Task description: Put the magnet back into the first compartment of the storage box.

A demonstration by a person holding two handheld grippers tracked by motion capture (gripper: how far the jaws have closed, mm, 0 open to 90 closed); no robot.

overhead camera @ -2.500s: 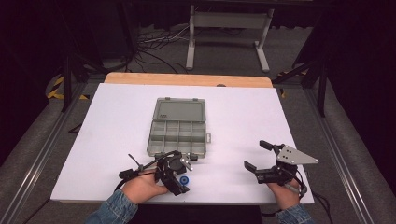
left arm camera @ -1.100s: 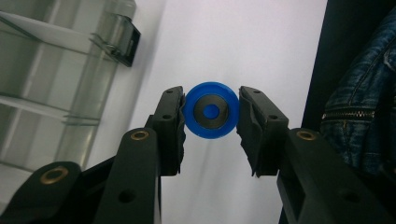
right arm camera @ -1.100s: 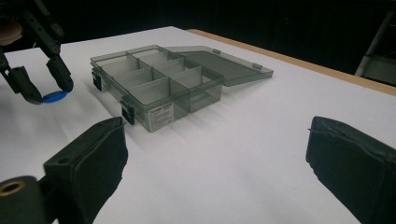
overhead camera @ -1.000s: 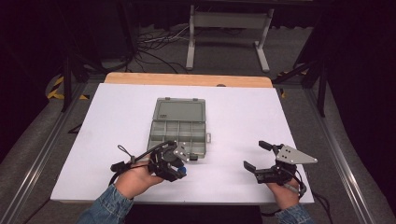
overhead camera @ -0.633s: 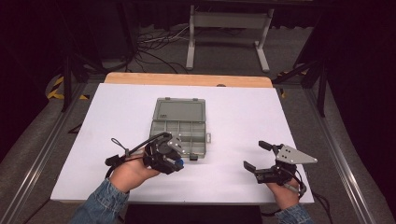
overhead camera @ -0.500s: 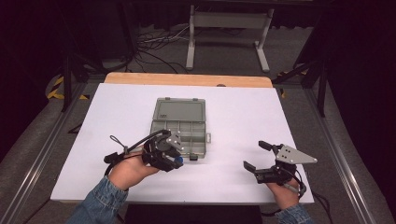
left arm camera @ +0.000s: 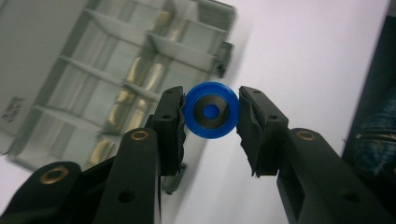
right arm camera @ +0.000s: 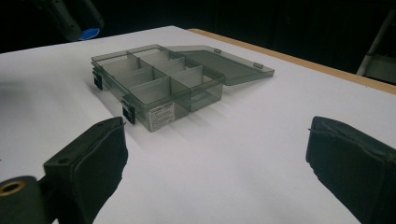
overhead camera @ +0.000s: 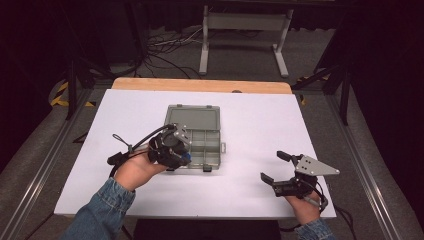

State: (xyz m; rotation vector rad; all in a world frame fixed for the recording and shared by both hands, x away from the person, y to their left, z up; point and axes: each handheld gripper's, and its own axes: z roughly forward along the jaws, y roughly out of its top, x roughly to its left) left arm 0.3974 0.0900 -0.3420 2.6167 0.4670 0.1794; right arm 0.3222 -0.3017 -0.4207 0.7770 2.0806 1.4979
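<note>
The left gripper (left arm camera: 210, 116) pinches a small blue ring (left arm camera: 210, 111) with a dark centre between its two black jaws, closed snugly on its sides. Just beyond and below it lies a grey compartment box (overhead camera: 200, 137), lid flat open behind, on the white table (overhead camera: 250, 120). Well to its right, the right gripper (overhead camera: 272, 167) rests near the table's front edge, jaws spread wide and holding nothing.

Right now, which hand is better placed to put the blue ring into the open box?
Left. The left gripper already clamps the blue ring and hangs over the box. The right gripper is open, empty, off to the side.
</note>
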